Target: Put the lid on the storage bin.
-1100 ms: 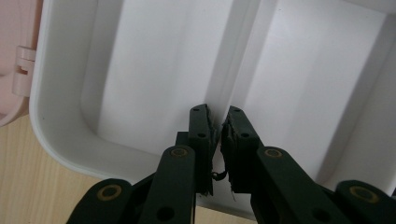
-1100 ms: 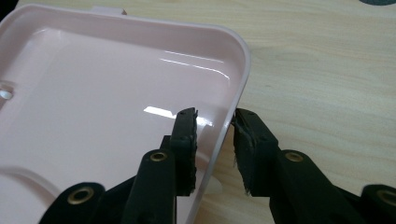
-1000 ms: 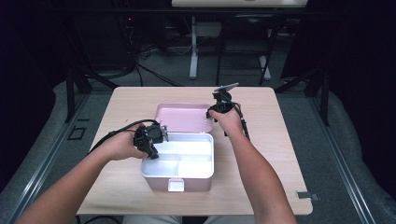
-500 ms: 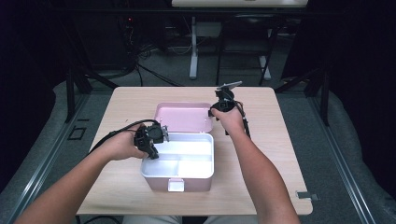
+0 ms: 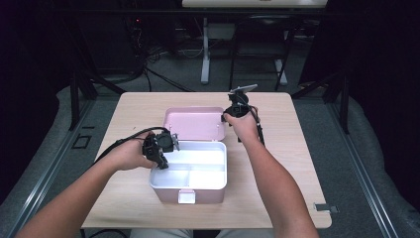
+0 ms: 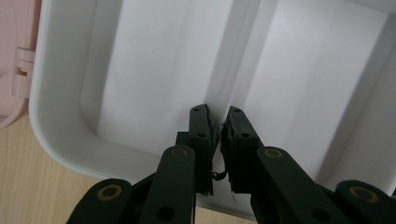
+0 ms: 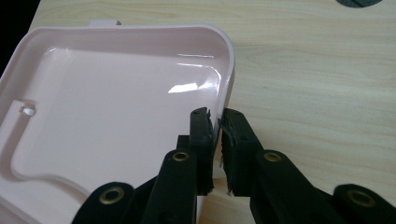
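While the left gripper (image 6: 217, 135) pinches the divider wall inside the white box (image 5: 189, 171), steadying it, the right gripper (image 7: 217, 123) has just been closing on the right rim of the open pink lid (image 5: 194, 123), which sits between its pads. The step, I judge, is shutting the box; next the lid must swing toward six o'clock over the tray, and the left gripper must clear out first. The box sits mid-table (image 5: 297, 163), its lid lying flat at twelve o'clock, its compartments bare.

Glossy plastic lid (image 7: 116, 102), matt wooden table (image 7: 317, 70).
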Available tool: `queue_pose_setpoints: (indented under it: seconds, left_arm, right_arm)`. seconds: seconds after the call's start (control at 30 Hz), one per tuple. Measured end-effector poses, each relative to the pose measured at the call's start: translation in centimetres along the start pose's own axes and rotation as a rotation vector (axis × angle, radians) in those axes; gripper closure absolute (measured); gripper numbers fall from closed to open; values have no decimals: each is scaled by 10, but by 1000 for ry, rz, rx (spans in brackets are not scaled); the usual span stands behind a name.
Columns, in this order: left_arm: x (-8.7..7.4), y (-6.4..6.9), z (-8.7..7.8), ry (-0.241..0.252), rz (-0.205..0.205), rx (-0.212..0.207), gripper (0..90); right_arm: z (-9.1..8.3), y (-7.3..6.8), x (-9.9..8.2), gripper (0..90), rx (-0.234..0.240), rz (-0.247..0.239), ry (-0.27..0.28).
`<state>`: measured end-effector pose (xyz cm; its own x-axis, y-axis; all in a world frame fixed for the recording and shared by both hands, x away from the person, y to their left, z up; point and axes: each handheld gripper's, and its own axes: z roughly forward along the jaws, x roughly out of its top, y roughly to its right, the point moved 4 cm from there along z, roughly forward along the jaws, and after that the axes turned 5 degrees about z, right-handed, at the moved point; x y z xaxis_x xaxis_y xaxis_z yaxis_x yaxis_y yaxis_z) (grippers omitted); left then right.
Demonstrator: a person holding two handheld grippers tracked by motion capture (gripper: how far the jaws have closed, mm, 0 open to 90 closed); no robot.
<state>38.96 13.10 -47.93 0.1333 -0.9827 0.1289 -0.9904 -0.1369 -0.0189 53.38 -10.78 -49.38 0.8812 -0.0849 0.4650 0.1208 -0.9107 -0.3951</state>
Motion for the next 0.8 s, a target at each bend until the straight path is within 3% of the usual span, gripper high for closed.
queue_pose_setpoints:
  seconds: [0.3,0.67,0.8]
  left_arm:
    - [0,0,0,-4,-1,1,824]
    - [0,0,0,3,-2,1,824]
    - [0,0,0,3,-2,2,824]
  right_arm:
    - [-12,-6,3,849,-3,-4,37]
    - [-29,-14,3,856,-10,-73,107]
    - [-36,-16,3,860,0,-77,122]
